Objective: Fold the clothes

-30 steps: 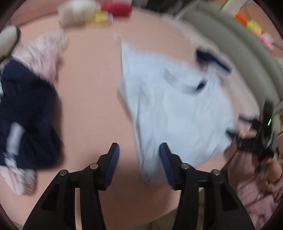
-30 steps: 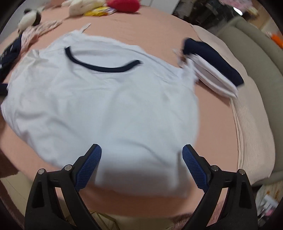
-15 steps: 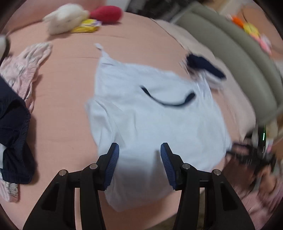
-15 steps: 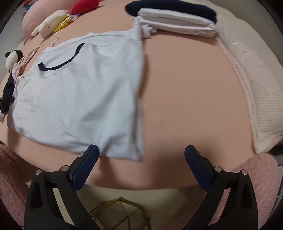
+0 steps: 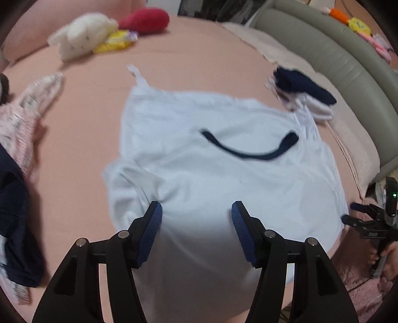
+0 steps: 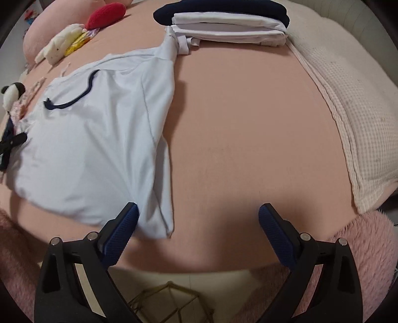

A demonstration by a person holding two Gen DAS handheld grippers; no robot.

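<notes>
the pale blue shirt lies spread flat on the pink bed, its navy collar facing up. the left claw hangs open over its near hem, holding nothing. the right claw gapes wide and empty at the shirt's right corner. folded clothes sit stacked beyond.

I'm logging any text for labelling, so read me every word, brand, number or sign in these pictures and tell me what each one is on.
No text can be read with confidence.
Right claw body: small pale marking, too blurred to read.
Yellow packet: print too blurred to read.
Pale blue shirt: no print shows.
Folded stack: no lettering shows.
</notes>
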